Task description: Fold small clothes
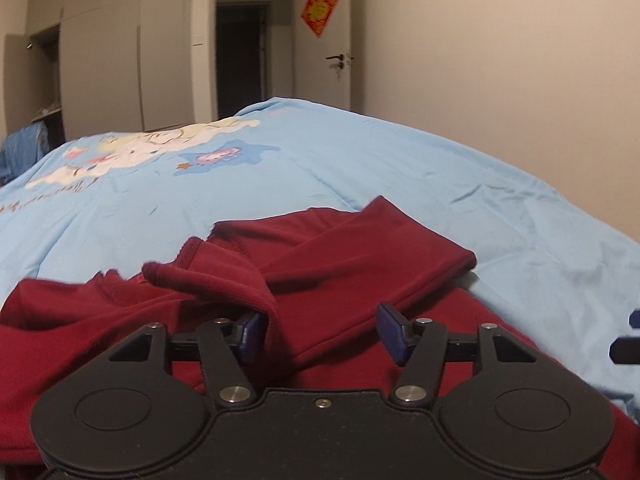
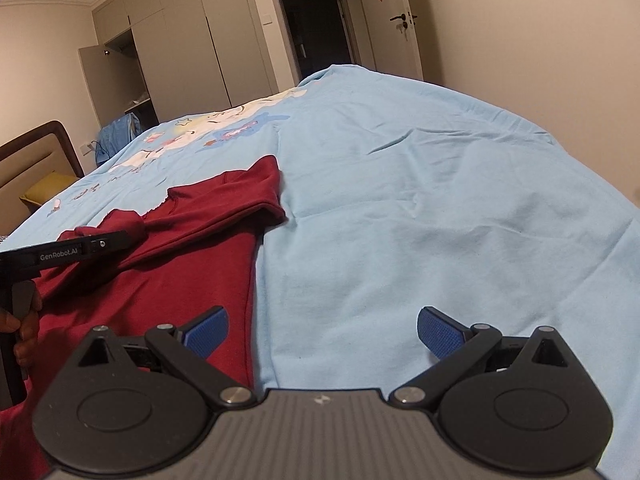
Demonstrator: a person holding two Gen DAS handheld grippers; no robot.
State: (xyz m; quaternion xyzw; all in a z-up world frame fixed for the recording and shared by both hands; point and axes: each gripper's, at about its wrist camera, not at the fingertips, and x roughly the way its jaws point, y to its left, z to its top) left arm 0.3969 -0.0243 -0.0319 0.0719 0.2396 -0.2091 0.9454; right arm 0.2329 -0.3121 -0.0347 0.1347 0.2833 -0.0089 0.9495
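Note:
A dark red long-sleeved top (image 1: 360, 264) lies on the light blue bed sheet (image 1: 360, 160), one sleeve (image 1: 380, 240) folded across its body. My left gripper (image 1: 322, 334) is low over the top and open. A raised fold of red cloth (image 1: 224, 280) droops beside its left pad (image 1: 252, 338), and nothing is pinched. In the right wrist view the top (image 2: 180, 264) fills the left side, with the left gripper's body (image 2: 80, 250) lying over it, held by a hand (image 2: 24, 344). My right gripper (image 2: 322, 332) is open above the top's right edge, empty.
The bed sheet (image 2: 440, 200) stretches far and right, with a cartoon print (image 2: 224, 128) near the far end. A brown headboard (image 2: 40, 152) and yellow pillow (image 2: 48, 190) are at left. Wardrobes (image 2: 180, 40), a dark doorway (image 2: 316, 28) and a door (image 2: 404, 20) stand behind.

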